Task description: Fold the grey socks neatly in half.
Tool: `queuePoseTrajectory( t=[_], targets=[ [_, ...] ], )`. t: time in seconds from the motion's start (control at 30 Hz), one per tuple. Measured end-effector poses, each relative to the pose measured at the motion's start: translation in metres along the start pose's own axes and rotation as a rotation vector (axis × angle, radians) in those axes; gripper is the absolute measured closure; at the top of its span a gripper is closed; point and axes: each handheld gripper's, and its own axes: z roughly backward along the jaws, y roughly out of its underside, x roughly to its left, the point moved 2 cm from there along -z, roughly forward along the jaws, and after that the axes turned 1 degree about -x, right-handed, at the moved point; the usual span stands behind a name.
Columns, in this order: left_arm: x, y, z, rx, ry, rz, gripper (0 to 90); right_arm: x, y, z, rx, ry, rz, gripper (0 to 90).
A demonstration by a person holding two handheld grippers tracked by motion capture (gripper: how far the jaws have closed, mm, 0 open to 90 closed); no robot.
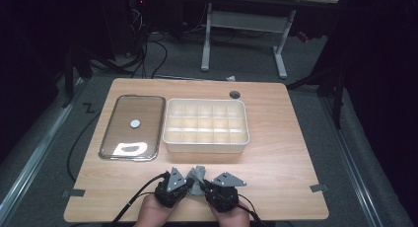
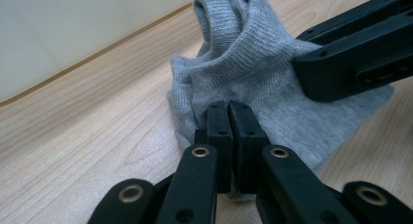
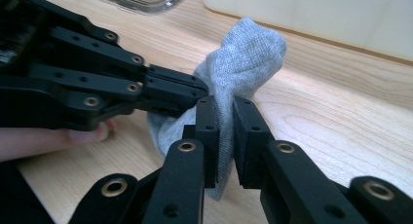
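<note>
A small grey sock (image 1: 197, 174) lies bunched on the wooden table near its front edge, between my two grippers. In the left gripper view the left gripper (image 2: 233, 118) has its jaws pressed together on the near edge of the sock (image 2: 253, 63). The right gripper (image 2: 311, 70) comes in from the right and bites the cloth. In the right gripper view the right gripper (image 3: 225, 118) is shut on a fold of the sock (image 3: 243, 58), with cloth hanging below the pads. The left gripper (image 3: 197, 92) pinches the sock from the left. A fingertip of the person's hand shows beneath it.
A white box (image 1: 206, 147) divided into several compartments stands behind the sock at mid-table. Its clear lid (image 1: 132, 126) lies flat to the left of it. A round hole (image 1: 234, 94) is in the tabletop at the back. The table's front edge is just under the hands.
</note>
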Motion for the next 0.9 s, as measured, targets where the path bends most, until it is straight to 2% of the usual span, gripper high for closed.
queuePoseTrajectory(
  t=[0.07,0.13,0.17,0.23,0.27,0.3,0.43,0.53,0.6,0.67,0.73,0.8,0.83,0.9],
  targets=[
    [-0.001,-0.004,0.006,-0.032,0.021,0.016,82.1,-0.004,0.001,-0.002,0.010,0.005,-0.015,82.9],
    [-0.003,-0.008,0.011,-0.073,0.035,0.026,82.0,-0.008,0.003,-0.003,0.017,0.001,-0.026,82.8],
    [-0.004,-0.009,0.011,-0.075,0.041,0.025,82.2,-0.008,0.004,-0.003,0.021,0.003,-0.023,82.8],
    [-0.006,-0.010,0.004,-0.048,0.044,0.020,83.3,-0.009,0.006,-0.004,0.025,0.002,-0.032,82.8],
    [-0.005,-0.008,-0.003,-0.013,0.036,0.018,84.0,-0.010,0.007,-0.004,0.022,0.000,-0.028,82.8],
    [-0.005,-0.006,-0.007,0.002,0.037,0.022,84.8,-0.011,0.007,-0.004,0.022,0.000,-0.030,82.8],
    [-0.006,-0.005,-0.012,-0.012,0.040,0.017,86.3,-0.012,0.004,0.000,0.013,-0.014,-0.032,82.8],
    [-0.006,-0.006,-0.013,-0.011,0.037,0.013,86.4,-0.009,-0.003,0.000,0.000,-0.030,-0.018,82.3],
    [-0.006,-0.005,-0.013,-0.008,0.042,0.015,86.4,-0.006,-0.007,-0.003,0.008,-0.041,0.004,78.3],
    [-0.006,-0.005,-0.013,-0.008,0.042,0.012,86.3,-0.008,-0.011,0.001,-0.007,-0.030,0.011,73.7],
    [-0.006,-0.005,-0.013,-0.008,0.043,0.014,86.2,-0.016,-0.012,0.009,-0.026,-0.001,-0.002,71.3],
    [-0.005,-0.005,-0.013,-0.008,0.045,0.016,86.1,-0.028,-0.010,0.016,-0.036,0.060,-0.016,69.6],
    [-0.005,-0.005,-0.013,-0.008,0.044,0.015,85.9,-0.036,-0.007,0.018,-0.020,0.095,-0.037,67.7],
    [-0.006,-0.005,-0.013,-0.009,0.041,0.013,85.4,-0.043,-0.001,0.017,0.013,0.117,-0.051,67.5]
  ],
)
